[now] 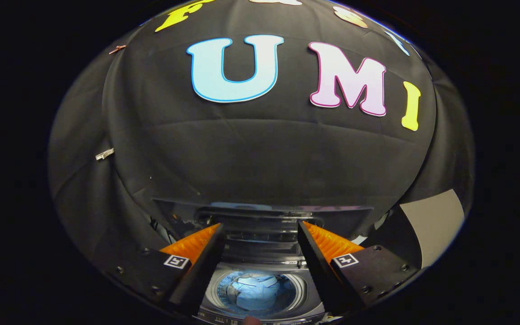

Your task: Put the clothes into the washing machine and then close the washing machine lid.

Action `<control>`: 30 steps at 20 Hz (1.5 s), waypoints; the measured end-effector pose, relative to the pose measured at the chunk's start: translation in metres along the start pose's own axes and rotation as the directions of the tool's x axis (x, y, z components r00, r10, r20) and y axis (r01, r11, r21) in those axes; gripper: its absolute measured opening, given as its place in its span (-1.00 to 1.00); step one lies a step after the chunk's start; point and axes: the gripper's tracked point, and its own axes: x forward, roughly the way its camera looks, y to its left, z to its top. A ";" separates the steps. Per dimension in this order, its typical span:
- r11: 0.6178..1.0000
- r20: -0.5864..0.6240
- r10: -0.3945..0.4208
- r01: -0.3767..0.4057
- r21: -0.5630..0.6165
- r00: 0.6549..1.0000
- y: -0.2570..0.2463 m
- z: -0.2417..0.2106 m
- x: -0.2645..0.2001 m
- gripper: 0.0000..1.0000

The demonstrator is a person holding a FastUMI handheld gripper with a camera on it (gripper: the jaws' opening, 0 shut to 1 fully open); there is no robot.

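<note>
clothes [256,291] lie inside the washing machine [260,311], a pale blue bundle resting in the round drum, seen from above between the two fingers of the tool [260,228]. the tool's fingers stand well apart with nothing gripped between them, and the gap between them is open air above the drum mouth. the drum's ring-shaped rim [303,293] encircles the clothes with a band of bare metal wall showing on every side of the bundle, so the fabric sits clear of the rim. the lid [260,216] stands raised at the back of the machine, beyond the fingertips, its dark glossy panel leaning up against the black cloth wall [260,153] of the booth; its upper edge runs straight across just above the fingertips. between the lid and the drum lies the machine's rear deck, a stepped dark strip with no loose item on it. the near front edge of the machine, with a row of small controls, sits just below the drum. a small rounded pinkish shape at that near edge is too cut off to identify. to the right of the machine a light grey panel [434,225] stands apart from it, beyond the right finger. the cloth wall closes in the space behind and to both sides.
</note>
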 end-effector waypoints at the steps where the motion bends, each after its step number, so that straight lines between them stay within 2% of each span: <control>1: 1.000 0.004 -0.001 0.001 -0.001 1.000 -0.001 0.004 0.003 0.98; 7: 1.000 0.028 0.006 -0.006 0.007 1.000 0.005 0.027 0.033 0.99; 13: 1.000 0.007 -0.013 0.013 -0.001 1.000 0.006 0.029 0.062 0.99; 17: 0.998 0.003 -0.003 0.003 0.062 1.000 0.002 0.026 0.059 0.98; 22: 0.998 0.025 -0.007 0.006 0.058 1.000 0.004 0.025 0.061 1.00; 30: 0.998 0.068 -0.036 0.032 0.058 0.997 0.004 0.016 0.033 1.00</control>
